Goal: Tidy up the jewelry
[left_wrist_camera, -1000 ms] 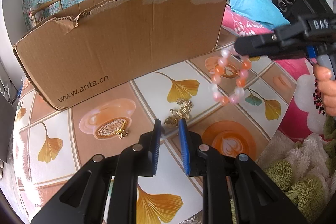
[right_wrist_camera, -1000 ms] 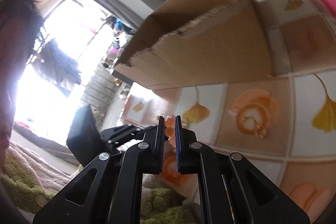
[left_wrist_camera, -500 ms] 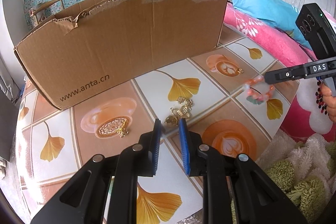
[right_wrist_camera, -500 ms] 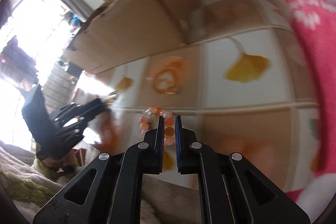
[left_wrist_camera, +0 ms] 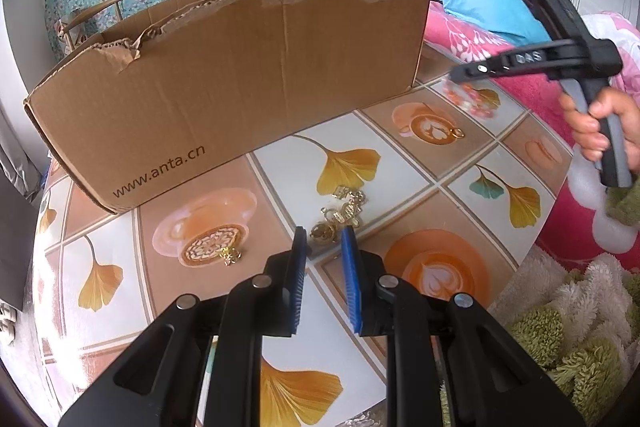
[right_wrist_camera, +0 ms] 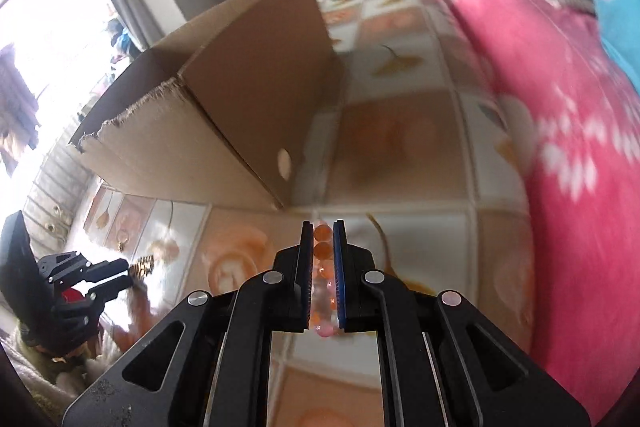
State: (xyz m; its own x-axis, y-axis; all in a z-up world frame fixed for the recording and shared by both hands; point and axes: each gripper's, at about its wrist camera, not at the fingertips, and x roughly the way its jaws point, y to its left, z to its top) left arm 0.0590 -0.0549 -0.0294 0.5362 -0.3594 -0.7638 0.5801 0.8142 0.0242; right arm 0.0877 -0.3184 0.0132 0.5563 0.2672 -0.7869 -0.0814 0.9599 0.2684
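Pinching the orange-and-pink beaded bracelet, the right gripper's fingers hover beside the torn cardboard box's end wall, while the left gripper, slightly parted and empty, aims at the gold chain jewelry.

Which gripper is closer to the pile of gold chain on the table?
Left. The left gripper hangs just above the gold chain, tips almost over it. The right gripper is far off by the cardboard box corner, clamping a bead bracelet.
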